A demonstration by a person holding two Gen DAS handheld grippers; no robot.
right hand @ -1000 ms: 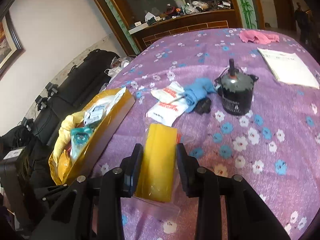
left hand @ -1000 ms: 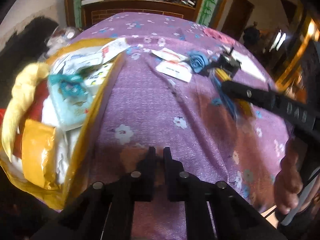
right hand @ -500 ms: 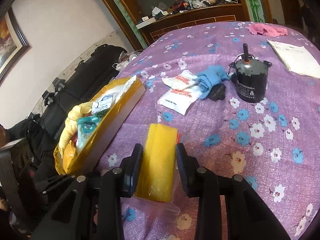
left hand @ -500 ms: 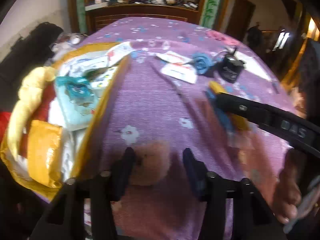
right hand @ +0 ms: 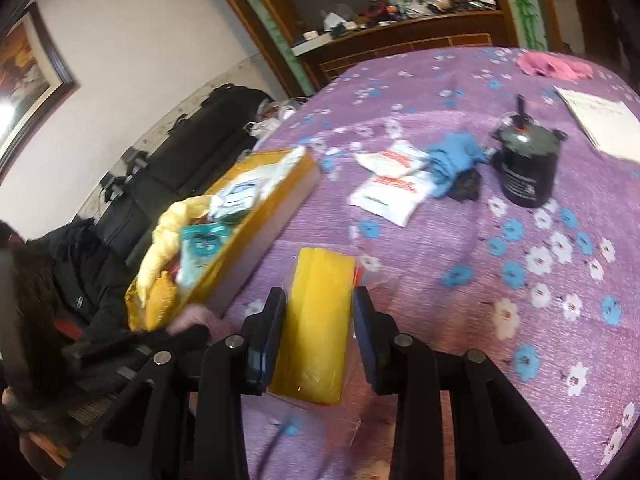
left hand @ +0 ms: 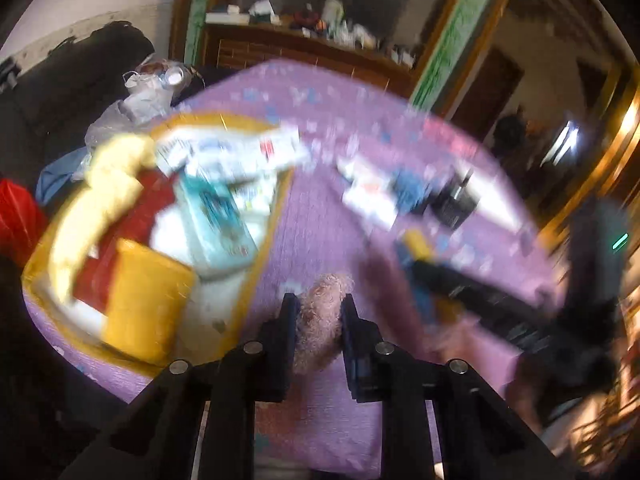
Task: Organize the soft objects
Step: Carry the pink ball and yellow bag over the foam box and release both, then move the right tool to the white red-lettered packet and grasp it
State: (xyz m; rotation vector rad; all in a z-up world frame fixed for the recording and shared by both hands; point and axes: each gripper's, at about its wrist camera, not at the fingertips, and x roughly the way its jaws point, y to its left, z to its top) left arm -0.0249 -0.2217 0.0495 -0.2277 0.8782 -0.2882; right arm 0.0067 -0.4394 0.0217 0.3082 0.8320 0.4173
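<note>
My left gripper (left hand: 316, 304) is shut on a fluffy pink soft object (left hand: 320, 320) and holds it above the purple flowered tablecloth (left hand: 320, 216), just right of the yellow box (left hand: 264, 240). The box holds soft packets, a yellow cloth and a teal packet (left hand: 216, 216). My right gripper (right hand: 319, 296) is shut on a yellow sponge-like pack in clear wrap (right hand: 318, 320), held over the cloth. The left gripper (right hand: 188, 332) with the pink object shows at the lower left of the right wrist view, beside the yellow box (right hand: 260, 216). The left wrist view is blurred.
On the tablecloth (right hand: 460, 320) lie two white packets (right hand: 390, 188), a blue cloth (right hand: 456, 160), a dark cylindrical motor (right hand: 526, 168), a white paper (right hand: 600, 120) and a pink cloth (right hand: 554, 66). A dark sofa (right hand: 192, 148) stands beyond the table's left edge.
My left gripper opened around the fluffy pink object, then shut on it and lifted it towards the yellow box. My right gripper keeps hold of the yellow pack and has drifted slightly.
</note>
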